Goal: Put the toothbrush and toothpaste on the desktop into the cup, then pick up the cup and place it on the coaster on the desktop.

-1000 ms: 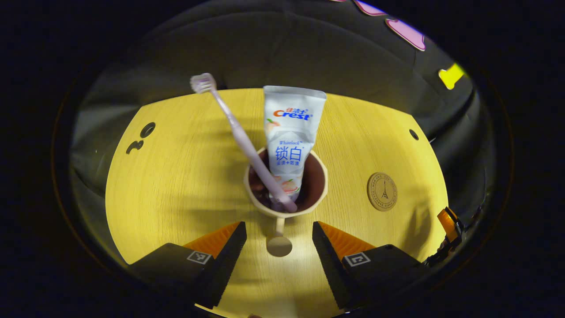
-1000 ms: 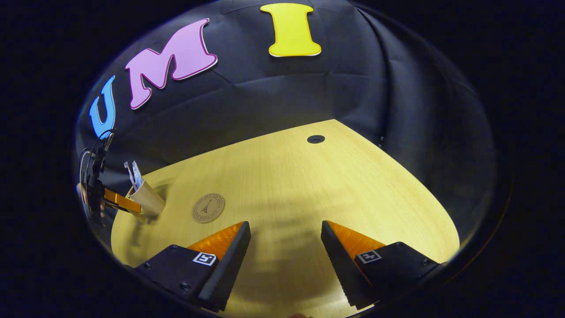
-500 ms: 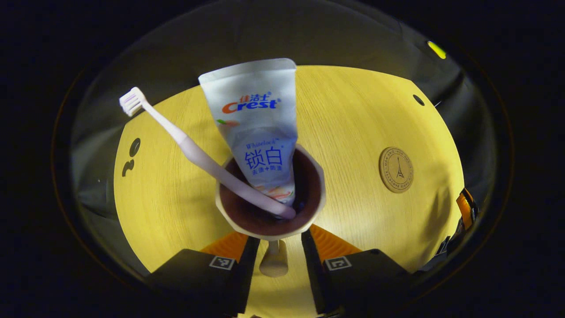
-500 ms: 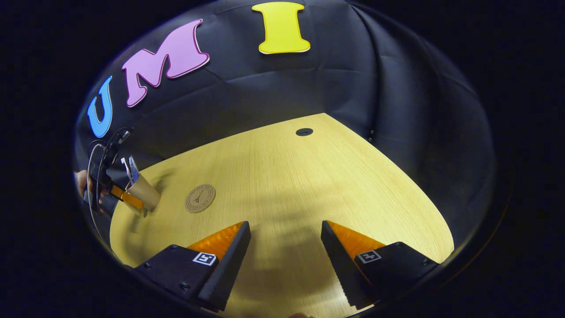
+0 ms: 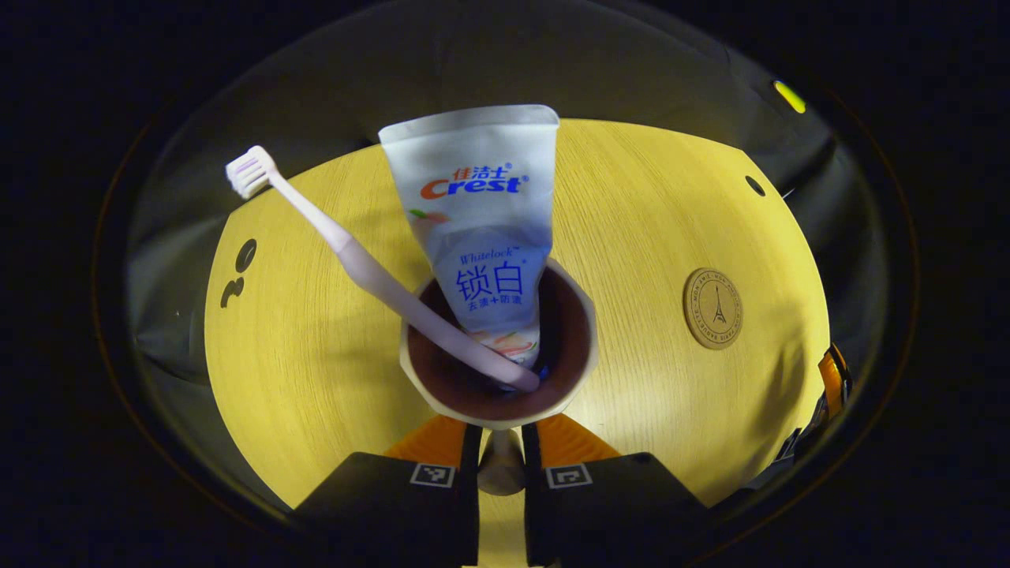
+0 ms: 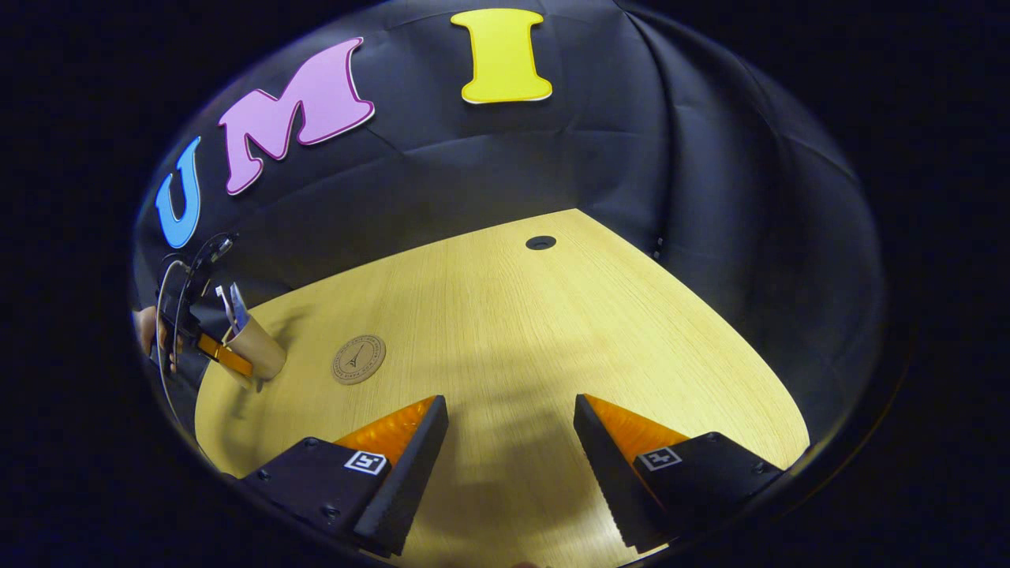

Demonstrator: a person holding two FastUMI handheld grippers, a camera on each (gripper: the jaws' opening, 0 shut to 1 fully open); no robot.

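Left gripper view: my left gripper [image 5: 500, 465] has its two fingers drawn in against the handle [image 5: 500, 472] of the cup [image 5: 497, 410], clamped on it from both sides. The cup carries the toothbrush [image 5: 371, 276], leaning out to the left, and the toothpaste [image 5: 481, 229], standing tall above the rim. I judge the cup stiff and light but top-heavy with this load; the thin handle is a narrow hold, so the cup may swing or tip if I move it fast. The coaster [image 5: 713, 308] lies flat on the desktop [image 5: 316, 363] well to the right of the cup, with bare wood between them. Right gripper view: my right gripper [image 6: 511, 457] hangs with fingers spread apart, holding nothing, above bare desktop; it sits near the coaster's side and I judge it could crowd the set-down.
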